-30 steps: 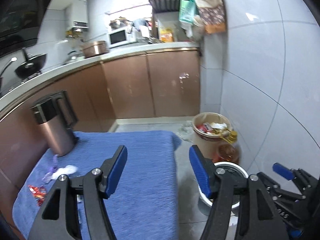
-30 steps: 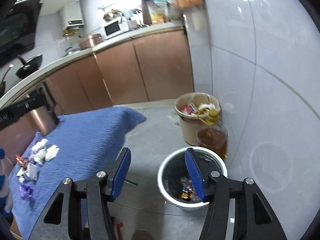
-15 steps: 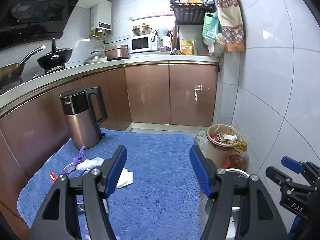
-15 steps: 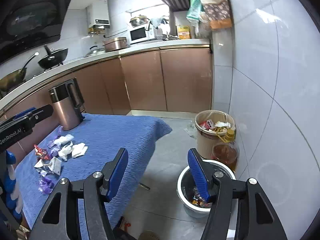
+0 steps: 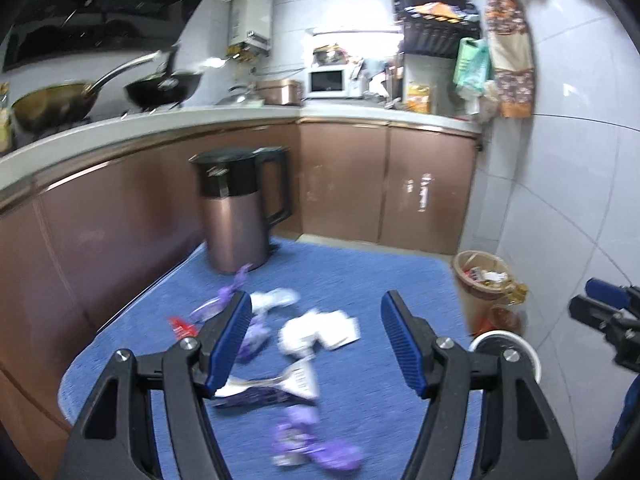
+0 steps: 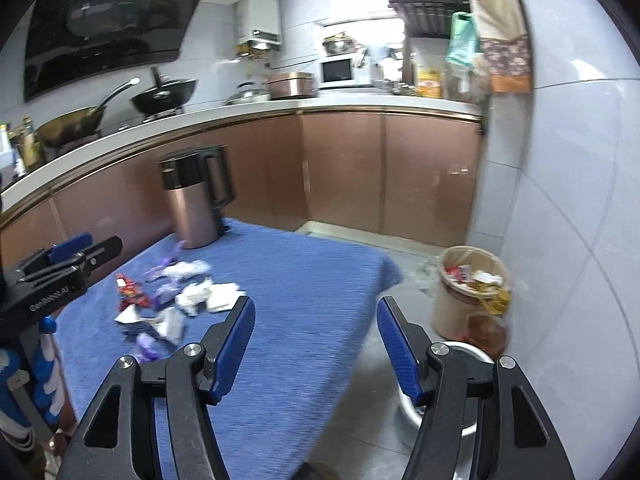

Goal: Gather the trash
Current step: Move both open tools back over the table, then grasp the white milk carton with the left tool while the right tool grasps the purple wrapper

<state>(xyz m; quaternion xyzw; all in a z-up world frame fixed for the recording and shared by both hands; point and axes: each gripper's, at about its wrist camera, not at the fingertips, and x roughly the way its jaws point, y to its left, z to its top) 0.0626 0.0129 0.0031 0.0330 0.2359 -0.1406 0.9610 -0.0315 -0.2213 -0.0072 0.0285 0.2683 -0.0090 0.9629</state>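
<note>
Left wrist view is motion-blurred, so the nearest purple wrappers (image 5: 316, 446) are only smears; print on them is unreadable. The white bin (image 5: 506, 350) on the floor right of the table is mostly hidden behind the left gripper's own frame, with only a rim arc showing. In the right wrist view the same white bin (image 6: 468, 354) is cut off by the right gripper's frame, contents not visible. The beige bin (image 6: 460, 304) beyond it is full to the top with mixed packaging; a brownish jar or bottle leans against its front, hard to make out.

Trash: loose pile on the blue tablecloth (image 6: 304, 280), in front of the copper kettle (image 5: 236, 212), which stands upright at the table's far left corner. Crumpled white tissues (image 5: 320, 330) sit mid-pile, a red wrapper (image 5: 182, 326) to their left, a white-and-dark flat packet (image 5: 272, 388) nearer the camera, purple wrappers scattered from the kettle's base to the near edge. From the right wrist view, the pile (image 6: 172, 300) sits on the left half of the cloth.

Left gripper (image 5: 316, 344): jaws wide apart, nothing between them, hanging above the pile. Right gripper (image 6: 316, 344): jaws wide apart, empty, over the table's right edge near the white bin.
</note>
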